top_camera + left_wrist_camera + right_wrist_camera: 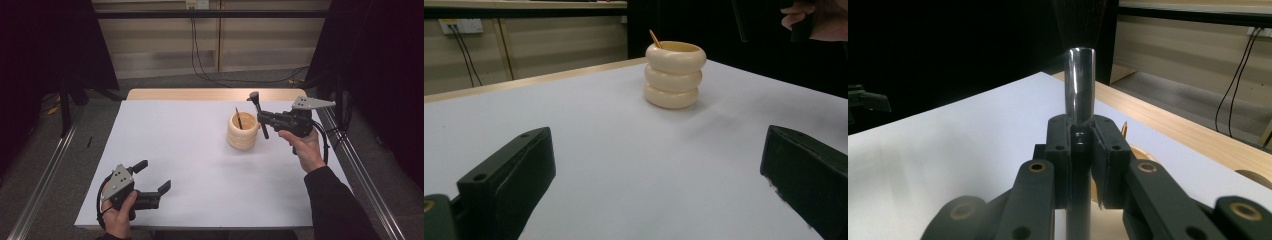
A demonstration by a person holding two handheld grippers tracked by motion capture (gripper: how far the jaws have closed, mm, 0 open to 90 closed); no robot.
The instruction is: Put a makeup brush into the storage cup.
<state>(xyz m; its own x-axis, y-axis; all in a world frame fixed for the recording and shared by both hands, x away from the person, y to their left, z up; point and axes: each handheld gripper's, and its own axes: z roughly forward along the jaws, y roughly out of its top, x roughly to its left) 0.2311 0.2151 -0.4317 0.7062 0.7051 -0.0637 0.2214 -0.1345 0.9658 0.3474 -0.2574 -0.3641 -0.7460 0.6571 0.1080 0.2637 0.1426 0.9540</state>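
Cream-coloured and ribbed in three stacked rings, the holder [243,131] is standing upright on the white surface [200,165], right of its middle and toward the far side. A thin wooden-looking stick [239,118] is leaning inside it, its tip poking above the rim.

The right hand-held gripper [260,118] is clamping a makeup brush [259,112] just beside the holder's right rim, above the surface. The high view is showing the brush tilted, dark head up and handle end hanging down next to the holder's wall. The right gripper view is giving what that view cannot: the jaws pressed tight on the brush's shiny metal ferrule [1080,85], dark bristles fanning above it, and the holder's rim partly hidden behind the jaws.

The left hand-held gripper [154,177] is resting low near the front left corner of the surface, jaws spread wide with nothing between them. The left gripper view is looking across bare white surface to the holder, well apart from it.

Open surface is lying all around the holder; the far wooden edge [210,94] is sitting near behind it, the right edge not far off.
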